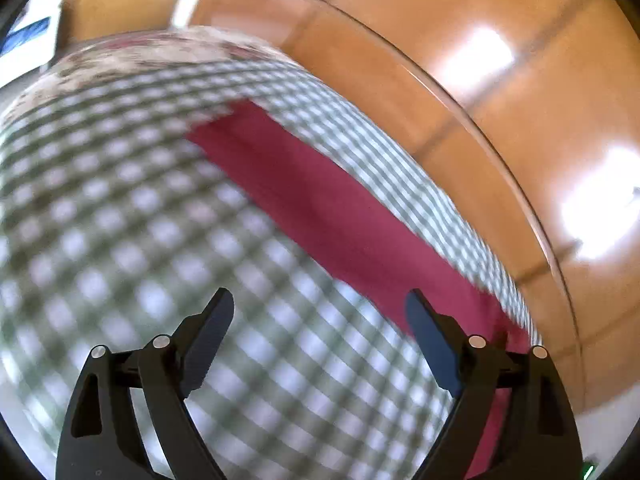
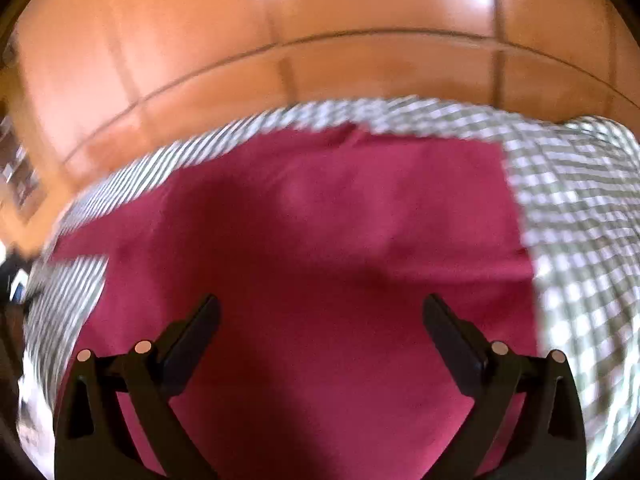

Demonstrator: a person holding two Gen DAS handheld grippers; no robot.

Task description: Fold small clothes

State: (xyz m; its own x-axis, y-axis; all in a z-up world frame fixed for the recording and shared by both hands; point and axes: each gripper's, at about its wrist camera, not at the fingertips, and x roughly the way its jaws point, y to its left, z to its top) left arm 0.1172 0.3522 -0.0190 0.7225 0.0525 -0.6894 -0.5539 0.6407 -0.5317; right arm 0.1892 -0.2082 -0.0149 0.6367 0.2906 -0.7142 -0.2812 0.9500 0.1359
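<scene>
Both grippers, left (image 1: 320, 304) & right (image 2: 320, 308), jaws wide, nothing held. Red cloth (image 2: 320, 220) mid-frame on checked cover (image 1: 120, 200). Risk: pinching cover w/ cloth.

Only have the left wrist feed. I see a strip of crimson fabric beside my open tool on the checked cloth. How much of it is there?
Observer: In the right wrist view the crimson fabric garment fills most of the frame, a broad flat piece on the green-and-white checked cloth.
Operator: Right tool holding it?
Observer: No. The right tool is open above the garment, with nothing between its fingers.
Operator: Far edge tidy?
Observer: Mostly straight, with a small bump near the middle. Motion blur hides finer detail.
</scene>
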